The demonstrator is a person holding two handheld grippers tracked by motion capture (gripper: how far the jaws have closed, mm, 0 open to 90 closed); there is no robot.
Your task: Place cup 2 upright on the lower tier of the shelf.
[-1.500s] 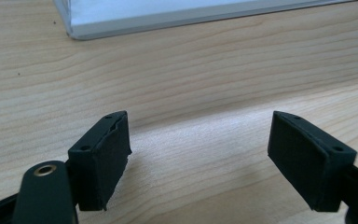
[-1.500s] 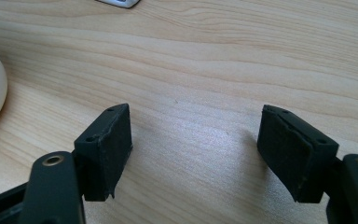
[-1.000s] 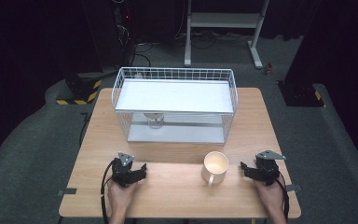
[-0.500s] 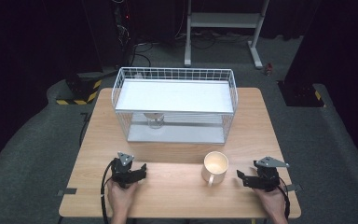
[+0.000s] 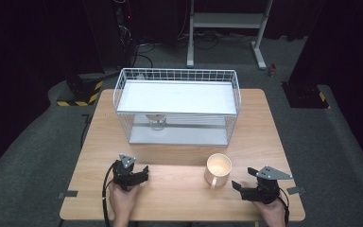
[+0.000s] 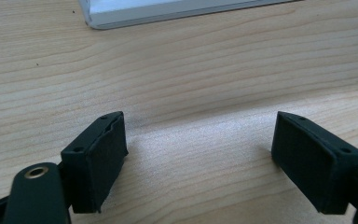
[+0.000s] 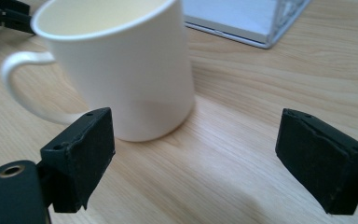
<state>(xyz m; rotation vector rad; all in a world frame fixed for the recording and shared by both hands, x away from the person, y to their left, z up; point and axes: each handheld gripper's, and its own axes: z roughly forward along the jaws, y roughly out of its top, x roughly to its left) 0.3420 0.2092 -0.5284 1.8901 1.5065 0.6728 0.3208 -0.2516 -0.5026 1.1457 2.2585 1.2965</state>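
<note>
Now the right claw (image 5: 242,187) sits just beside the cream mug (image 5: 218,169) on the tabletop (image 5: 179,198) — jaws just opened wide, nothing between them. Left claw (image 5: 140,175) rests apart — partly open, empty, in front of the wire basket (image 5: 177,105).

Bare wood lies open between the left gripper (image 5: 144,173) and the mug (image 5: 218,169), which stands just ahead of the right gripper's (image 5: 239,187) spread jaws, while the wire basket (image 5: 177,105) blocks the table's (image 5: 179,198) far half.
</note>
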